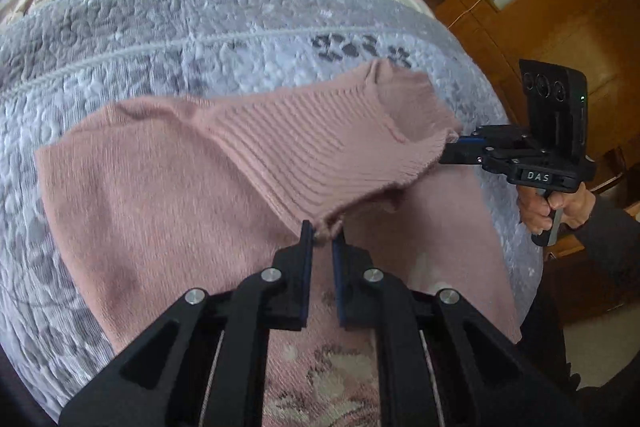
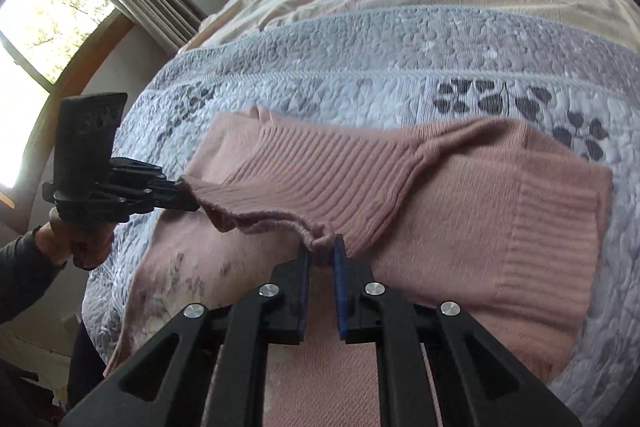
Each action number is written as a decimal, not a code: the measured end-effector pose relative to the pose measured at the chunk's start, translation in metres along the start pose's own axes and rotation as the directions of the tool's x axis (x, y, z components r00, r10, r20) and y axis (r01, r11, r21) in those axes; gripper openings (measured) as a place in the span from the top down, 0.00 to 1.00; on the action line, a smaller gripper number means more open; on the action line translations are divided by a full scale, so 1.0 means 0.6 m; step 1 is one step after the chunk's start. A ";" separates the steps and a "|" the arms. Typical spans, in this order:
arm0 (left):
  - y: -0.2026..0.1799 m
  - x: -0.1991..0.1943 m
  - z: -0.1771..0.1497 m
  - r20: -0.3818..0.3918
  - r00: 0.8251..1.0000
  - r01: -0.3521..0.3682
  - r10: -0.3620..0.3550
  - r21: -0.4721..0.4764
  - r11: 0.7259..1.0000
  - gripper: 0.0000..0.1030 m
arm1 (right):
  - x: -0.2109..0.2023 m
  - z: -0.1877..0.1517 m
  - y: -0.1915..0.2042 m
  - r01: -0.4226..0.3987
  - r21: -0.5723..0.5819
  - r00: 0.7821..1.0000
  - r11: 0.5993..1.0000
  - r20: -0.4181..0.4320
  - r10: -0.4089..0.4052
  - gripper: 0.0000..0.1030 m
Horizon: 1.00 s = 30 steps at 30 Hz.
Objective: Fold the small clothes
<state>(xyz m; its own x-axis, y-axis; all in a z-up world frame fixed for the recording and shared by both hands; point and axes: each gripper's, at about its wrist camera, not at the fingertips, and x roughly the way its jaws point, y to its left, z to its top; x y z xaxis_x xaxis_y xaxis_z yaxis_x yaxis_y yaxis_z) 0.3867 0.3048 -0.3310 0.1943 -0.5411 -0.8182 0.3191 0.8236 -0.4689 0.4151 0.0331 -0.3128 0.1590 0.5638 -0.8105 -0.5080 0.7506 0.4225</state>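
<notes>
Left wrist view: a pink sweater (image 1: pixel 168 187) is seen spread on the grey quilt (image 1: pixel 200 39) of a bed, with one ribbed sleeve (image 1: pixel 320 143) lifted off the body of the garment. The ribbed cuff of that sleeve is held at two points. The left gripper (image 1: pixel 322 239) is closed narrowly on the near edge of the cuff, and the right gripper (image 1: pixel 454 147), held by a hand (image 1: pixel 548 207) at the right of the scene, is pinched on the far corner of the same cuff.

Right wrist view: the same grasp is confirmed, with the right gripper (image 2: pixel 320 253) clamped on a bunched fold of the cuff edge, and the left gripper (image 2: pixel 188 197) seen at the left, holding the other corner. The sleeve (image 2: pixel 320 171) hangs stretched between the two.

The step in hand is judged to be the folding of the sleeve across the body of the sweater. For a clean result, the cuff should be kept taut between both grippers so that no slack is dragged. Both grippers should be carried together at the same height, so that the sleeve is laid flat without twisting. The crease should be placed at the shoulder seam. Release should be made only once the cuff rests on the body. Knit fabric is judged likely to stretch, so hard pulling should be avoided.
</notes>
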 end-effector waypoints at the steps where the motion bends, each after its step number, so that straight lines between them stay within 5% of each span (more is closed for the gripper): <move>1: 0.006 0.007 -0.009 -0.024 1.000 -0.013 0.013 -0.016 1.000 0.84 | 0.010 -0.013 -0.001 0.007 -0.004 0.999 1.000 -0.035 -0.007 0.81; 4: 0.016 -0.018 -0.025 -0.008 1.000 -0.028 0.028 -0.053 0.998 0.79 | 0.002 -0.039 -0.002 0.006 -0.004 0.998 1.000 -0.061 -0.007 0.76; 8: 0.011 -0.068 -0.013 0.131 0.981 0.156 -0.142 -0.106 0.982 0.69 | -0.029 -0.026 -0.007 -0.106 0.107 0.994 0.989 0.018 0.105 0.76; 11: 0.010 -0.027 0.012 0.117 0.959 0.274 -0.259 -0.138 0.952 0.69 | 0.012 -0.007 -0.015 -0.194 0.190 0.981 0.962 0.011 0.196 0.77; 15: 0.030 0.054 0.008 0.008 0.977 0.211 -0.214 -0.190 0.959 0.70 | 0.074 -0.016 -0.047 -0.209 0.276 0.971 0.938 -0.053 0.232 0.78; 17: 0.047 0.085 -0.006 -0.045 0.984 0.162 -0.174 -0.199 0.966 0.80 | 0.088 -0.031 -0.071 -0.177 0.287 0.975 0.941 -0.079 0.208 1.00; 20: 0.067 0.089 -0.016 -0.020 0.979 0.191 -0.202 -0.240 0.952 0.91 | 0.079 -0.041 -0.089 -0.198 0.331 0.972 0.923 -0.055 0.228 0.99; 23: 0.062 0.081 -0.021 0.005 0.976 0.213 -0.219 -0.243 0.946 0.81 | 0.059 -0.041 -0.071 -0.236 0.320 0.967 0.918 -0.018 0.255 0.85; 27: 0.062 0.064 -0.032 0.003 0.983 0.177 -0.184 -0.287 0.941 0.77 | 0.076 -0.053 -0.084 -0.157 0.352 0.978 0.923 -0.074 0.195 0.95; 29: 0.049 0.021 -0.042 0.032 0.989 0.147 -0.144 -0.287 0.946 0.43 | 0.046 -0.056 -0.083 -0.170 0.372 0.979 0.913 -0.045 0.200 0.79; 30: 0.041 -0.008 -0.053 0.057 0.991 0.133 -0.122 -0.285 0.949 0.38 | 0.022 -0.061 -0.079 -0.181 0.381 0.978 0.907 -0.025 0.206 0.71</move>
<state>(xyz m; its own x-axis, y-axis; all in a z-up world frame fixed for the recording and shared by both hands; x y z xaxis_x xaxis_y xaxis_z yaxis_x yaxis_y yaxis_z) 0.3640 0.3328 -0.3492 0.2065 -0.6465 -0.7344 0.0642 0.7579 -0.6492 0.4102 -0.0074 -0.3584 0.0292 0.6977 -0.7158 -0.1672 0.7094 0.6846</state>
